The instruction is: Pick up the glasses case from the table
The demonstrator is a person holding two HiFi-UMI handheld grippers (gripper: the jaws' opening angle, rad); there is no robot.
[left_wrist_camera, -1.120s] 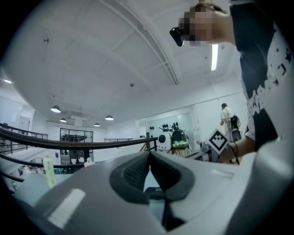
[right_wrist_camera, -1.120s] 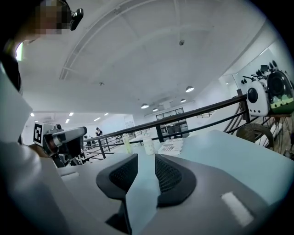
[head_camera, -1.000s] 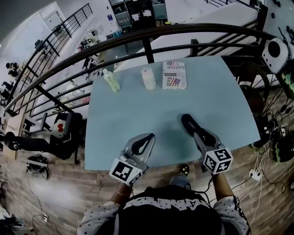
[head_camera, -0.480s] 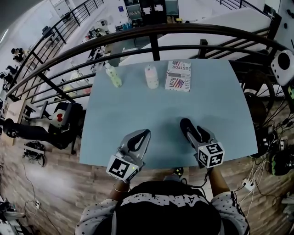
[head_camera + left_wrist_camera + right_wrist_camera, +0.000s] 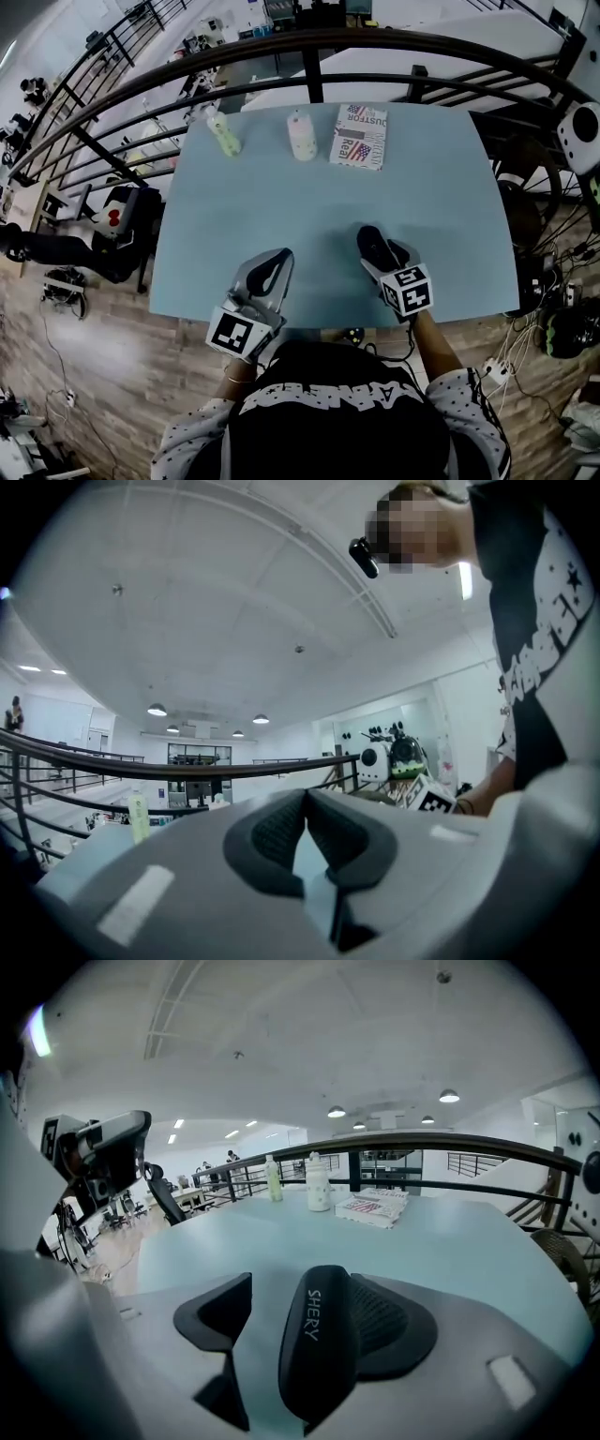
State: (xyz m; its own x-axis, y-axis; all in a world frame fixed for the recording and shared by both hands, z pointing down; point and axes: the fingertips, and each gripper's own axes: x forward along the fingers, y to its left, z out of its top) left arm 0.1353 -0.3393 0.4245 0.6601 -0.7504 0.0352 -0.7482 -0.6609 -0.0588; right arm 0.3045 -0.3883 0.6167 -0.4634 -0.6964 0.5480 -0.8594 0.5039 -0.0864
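Your right gripper (image 5: 379, 249) is over the near part of the pale blue table (image 5: 328, 206), right of its middle, tilted downward. Its jaws are opening. The black glasses case (image 5: 314, 1335), printed SHERY, stands on edge between them. It leans against the right-hand pad, and a clear gap separates it from the left-hand pad, so nothing clamps it. From the head view the case (image 5: 368, 241) pokes out ahead of the jaws toward the far side. Whether it rests on the tabletop cannot be told.

Your left gripper (image 5: 281, 258) is level at the near edge, left of the case and apart from it. Its jaw tips meet and nothing is between them.

Along the far edge stand a green bottle (image 5: 223, 137), a white bottle (image 5: 301, 135) and, just right of that, a flag-printed box (image 5: 357, 137), all well apart from both grippers.
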